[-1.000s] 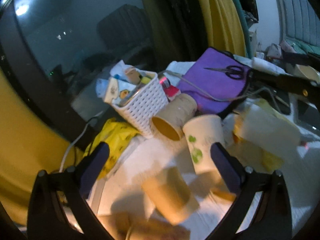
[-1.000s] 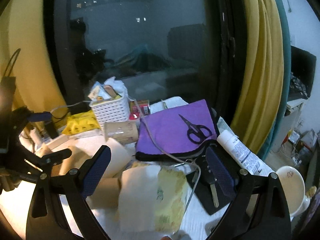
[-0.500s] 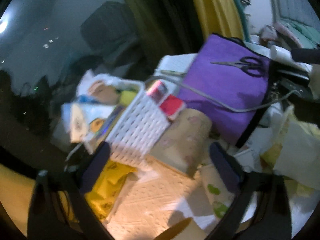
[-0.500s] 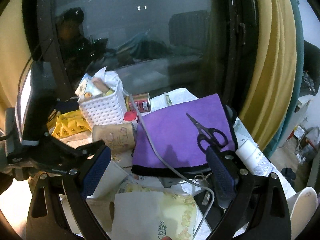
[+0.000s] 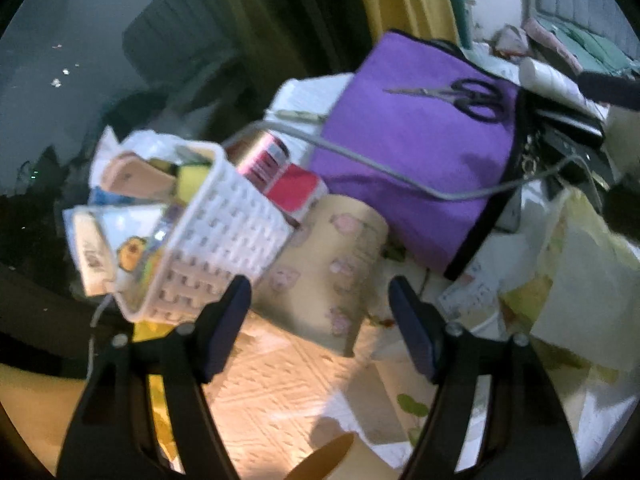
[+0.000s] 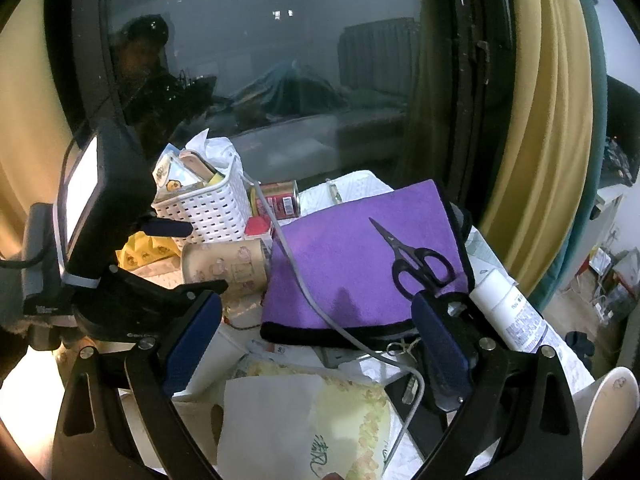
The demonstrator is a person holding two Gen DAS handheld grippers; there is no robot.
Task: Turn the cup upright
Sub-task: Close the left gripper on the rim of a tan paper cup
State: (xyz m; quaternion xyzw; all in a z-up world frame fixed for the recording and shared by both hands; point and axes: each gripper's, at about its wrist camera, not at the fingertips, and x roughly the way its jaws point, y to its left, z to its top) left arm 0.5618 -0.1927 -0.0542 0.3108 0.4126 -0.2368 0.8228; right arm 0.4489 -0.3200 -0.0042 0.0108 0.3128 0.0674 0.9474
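A tan paper cup with pink pig prints [image 5: 332,268] lies on its side against a white basket; it also shows in the right wrist view [image 6: 224,266]. My left gripper [image 5: 320,320] is open, its fingertips on either side of the cup's near end, not touching. A white cup with green leaves [image 5: 400,396] and another tan cup's rim [image 5: 324,456] sit low in the left wrist view. My right gripper [image 6: 316,340] is open and empty over a purple cloth's front edge.
A white basket [image 5: 224,240] full of packets stands left of the cup. A purple cloth [image 6: 360,264] carries black scissors [image 6: 416,260] and a grey cable [image 6: 304,280]. A red can [image 6: 280,200], a tissue pack [image 6: 304,416] and a white tube [image 6: 516,316] crowd the table.
My left gripper has moved forward toward the pig-print cup, which now lies between its fingertips. My right gripper has moved forward a little over the purple cloth.
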